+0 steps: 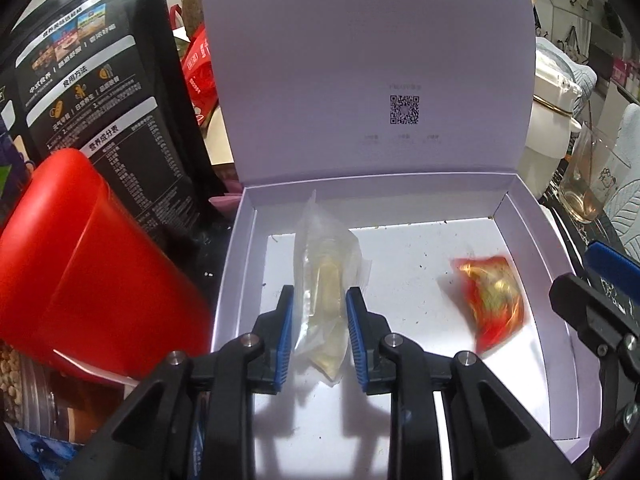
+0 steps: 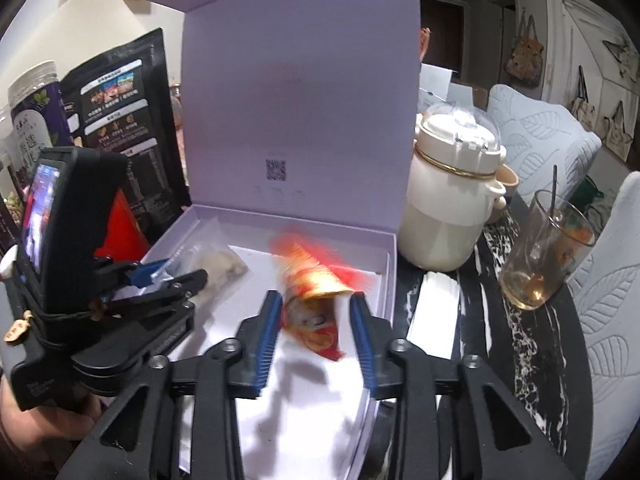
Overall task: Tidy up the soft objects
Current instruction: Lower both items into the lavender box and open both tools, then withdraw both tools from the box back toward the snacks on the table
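Open lilac box [image 1: 532, 264] sits on the dark marbled bench [image 2: 480, 320], lid [image 1: 360, 60] standing upright behind it.

Left gripper [image 1: 320, 300] points down into the left half of the box. Blue pads straddle a clear packet [image 1: 326, 276] with pale yellowish contents. The packet lies on the white box floor, long axis pointing toward the lid. A thin gap shows on each side between pad and film; jaws narrowly spread, not pressing.

Right gripper [image 2: 316, 312] is over the right half of the box. Jaws parted, clear space on both sides of a red-and-gold packet [image 2: 316, 300]. This packet is motion-blurred; whether it is resting on the box floor cannot be told. No pad contact seen.

The two packets lie well apart.

Surroundings: red container [image 1: 80, 260] and black printed pouch [image 1: 104, 92] left of the box; white lidded jar [image 2: 448, 200] and glass cup [image 2: 544, 248] holding a spoon to the right.
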{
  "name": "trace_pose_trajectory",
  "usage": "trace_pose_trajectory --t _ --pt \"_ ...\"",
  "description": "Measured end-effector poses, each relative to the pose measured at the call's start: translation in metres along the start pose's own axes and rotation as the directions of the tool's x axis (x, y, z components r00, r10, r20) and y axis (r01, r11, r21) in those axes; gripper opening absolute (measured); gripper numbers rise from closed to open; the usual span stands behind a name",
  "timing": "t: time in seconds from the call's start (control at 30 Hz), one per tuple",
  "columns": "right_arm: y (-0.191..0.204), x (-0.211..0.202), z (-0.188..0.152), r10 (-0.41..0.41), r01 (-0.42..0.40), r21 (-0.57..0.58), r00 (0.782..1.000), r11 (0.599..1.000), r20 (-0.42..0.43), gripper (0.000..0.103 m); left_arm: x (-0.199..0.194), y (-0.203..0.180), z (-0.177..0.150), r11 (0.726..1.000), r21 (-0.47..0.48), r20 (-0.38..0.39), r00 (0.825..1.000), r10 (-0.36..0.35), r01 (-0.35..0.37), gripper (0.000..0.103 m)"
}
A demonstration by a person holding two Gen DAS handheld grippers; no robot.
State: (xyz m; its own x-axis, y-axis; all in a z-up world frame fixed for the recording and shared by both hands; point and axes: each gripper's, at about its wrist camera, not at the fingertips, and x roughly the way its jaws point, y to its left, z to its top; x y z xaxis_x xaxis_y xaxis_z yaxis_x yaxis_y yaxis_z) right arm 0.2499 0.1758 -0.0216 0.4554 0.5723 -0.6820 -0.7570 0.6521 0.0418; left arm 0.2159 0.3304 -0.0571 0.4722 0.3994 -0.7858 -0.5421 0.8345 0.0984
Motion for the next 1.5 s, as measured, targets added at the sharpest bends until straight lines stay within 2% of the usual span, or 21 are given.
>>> trace_pose_trajectory --t 0.3,0.4,0.53,0.57,0.63,1.03,1.4,1.47,1.5 --pt "-0.007 -0.012 0.003 -0.025 0.025 0.015 1.000 1.000 0.003 0.048 -0.019 -0.007 0.004 1.000 -0.007 0.022 1.000 -0.008 0.008 0.025" --pt "-0.008 -0.022 0.005 -0.030 0.030 0.020 0.999 0.999 0.018 0.055 -0.030 -0.008 0.005 1.000 -0.002 0.035 0.999 -0.006 0.006 0.025" --pt "-0.011 -0.037 0.006 -0.040 0.039 0.030 0.999 0.999 0.036 0.055 -0.048 -0.009 0.008 1.000 0.003 0.058 0.998 0.004 -0.004 0.025" --pt "-0.010 -0.039 0.008 -0.043 0.041 0.031 0.998 0.999 0.039 0.058 -0.052 -0.009 0.008 1.000 0.001 0.063 0.998 0.003 -0.003 0.025" --pt "-0.012 -0.048 0.008 -0.046 0.045 0.031 0.998 0.999 0.051 0.062 -0.061 -0.010 0.008 1.000 0.000 0.074 0.997 0.003 -0.003 0.025" --pt "-0.010 -0.108 0.017 -0.077 0.073 0.034 0.988 0.997 0.136 0.062 -0.130 -0.014 0.014 1.000 0.000 0.173 0.985 -0.015 0.015 0.025" --pt "-0.009 -0.171 0.014 -0.120 0.113 0.043 0.969 0.993 0.216 0.071 -0.183 -0.017 0.004 0.999 0.022 0.245 0.969 -0.033 0.029 0.026" --pt "-0.010 -0.180 0.012 -0.126 0.119 0.045 0.966 0.992 0.224 0.071 -0.192 -0.018 0.001 0.999 0.026 0.256 0.966 -0.032 0.026 0.028" --pt "-0.010 -0.186 0.010 -0.134 0.126 0.047 0.964 0.991 0.229 0.071 -0.196 -0.018 0.000 0.999 0.026 0.262 0.965 -0.032 0.026 0.044"
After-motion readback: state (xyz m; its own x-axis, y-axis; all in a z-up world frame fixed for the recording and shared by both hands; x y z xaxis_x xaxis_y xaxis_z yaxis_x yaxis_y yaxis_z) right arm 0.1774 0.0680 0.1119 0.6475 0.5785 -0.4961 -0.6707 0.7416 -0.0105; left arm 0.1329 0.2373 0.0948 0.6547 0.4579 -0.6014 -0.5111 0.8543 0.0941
